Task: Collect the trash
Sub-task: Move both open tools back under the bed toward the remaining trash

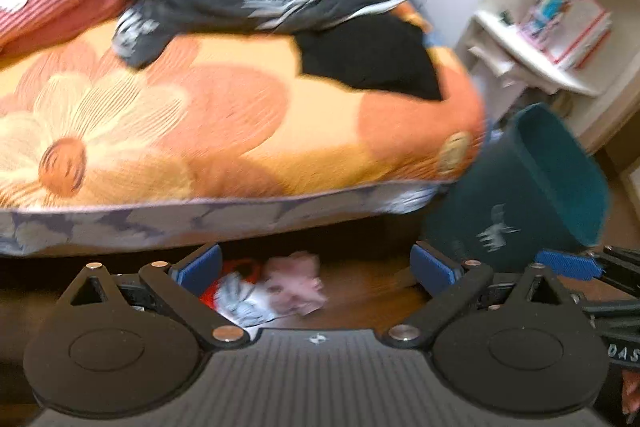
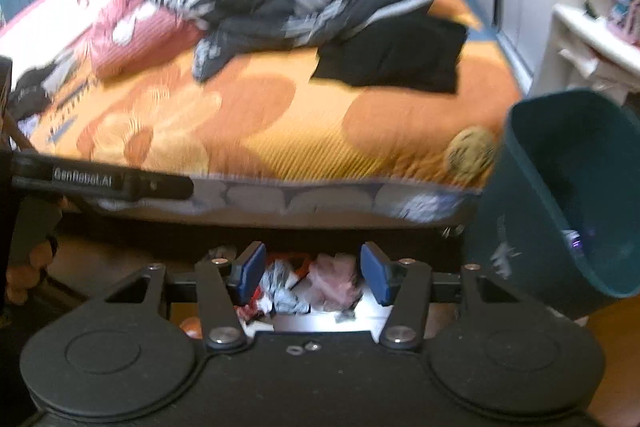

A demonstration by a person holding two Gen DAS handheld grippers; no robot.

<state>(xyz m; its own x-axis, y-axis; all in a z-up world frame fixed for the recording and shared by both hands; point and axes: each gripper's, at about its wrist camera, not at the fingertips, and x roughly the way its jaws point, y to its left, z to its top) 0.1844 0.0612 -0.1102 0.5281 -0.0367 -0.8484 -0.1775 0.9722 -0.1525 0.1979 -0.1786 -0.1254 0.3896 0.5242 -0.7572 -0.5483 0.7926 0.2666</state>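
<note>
We read "GenRobot.AI" in pale letters on the black bar of the left gripper [image 2: 100,182], which crosses the left side of the right wrist view. In the left wrist view, the letters "DAS" stand on a dark part of the right gripper [image 1: 624,353] at the right edge, cut off there. The bin [image 1: 520,195] carries only pale animal figures, no words.
</note>
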